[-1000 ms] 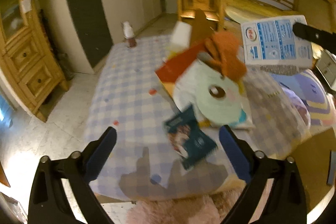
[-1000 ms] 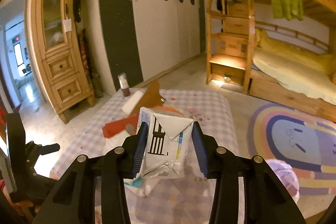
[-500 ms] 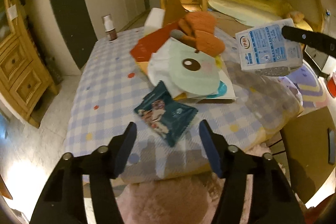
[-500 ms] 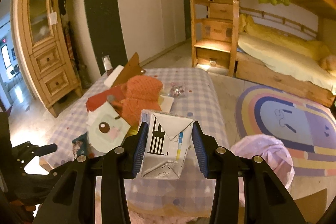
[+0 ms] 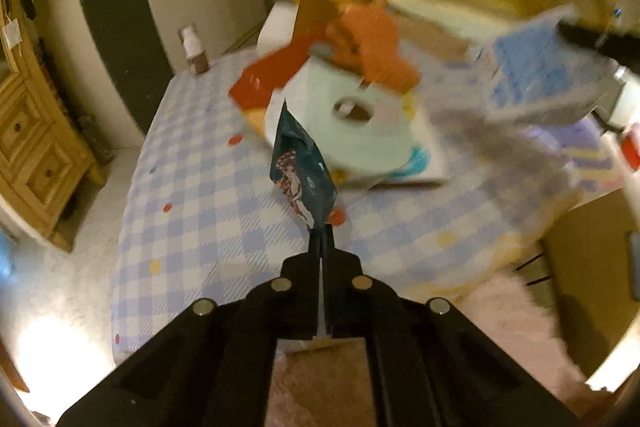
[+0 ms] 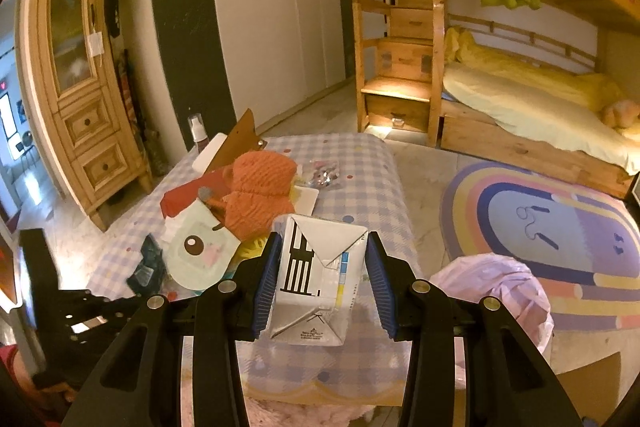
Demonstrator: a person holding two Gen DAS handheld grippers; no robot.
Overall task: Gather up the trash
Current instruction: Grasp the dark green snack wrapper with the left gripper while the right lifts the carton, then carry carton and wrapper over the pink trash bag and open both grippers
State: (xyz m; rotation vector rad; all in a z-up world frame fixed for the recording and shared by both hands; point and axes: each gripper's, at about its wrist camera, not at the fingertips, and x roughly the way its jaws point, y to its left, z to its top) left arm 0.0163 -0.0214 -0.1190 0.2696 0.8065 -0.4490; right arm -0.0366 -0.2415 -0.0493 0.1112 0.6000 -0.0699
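Note:
My left gripper [image 5: 321, 233] is shut on the corner of a dark teal snack wrapper [image 5: 302, 173] and holds it up on edge over the checked tablecloth [image 5: 192, 195]. My right gripper [image 6: 322, 279] is shut on a white milk carton [image 6: 318, 279], held above the table's near right end. The carton also shows blurred at the right of the left wrist view [image 5: 544, 71]. A pink trash bag [image 6: 496, 291] stands on the floor to the right of the table.
On the table lie an orange knitted hat [image 6: 260, 193], a pale green round-faced pad [image 6: 200, 253], a red folder [image 5: 272, 79], a small bottle [image 5: 194, 53] and a clear packet [image 6: 322, 175]. A wooden cabinet [image 6: 76, 83] stands left, a bunk bed [image 6: 520, 99] right.
My left gripper has closed on the snack wrapper and lifted it from flat to upright. The right gripper has swung slightly with the carton still in it.

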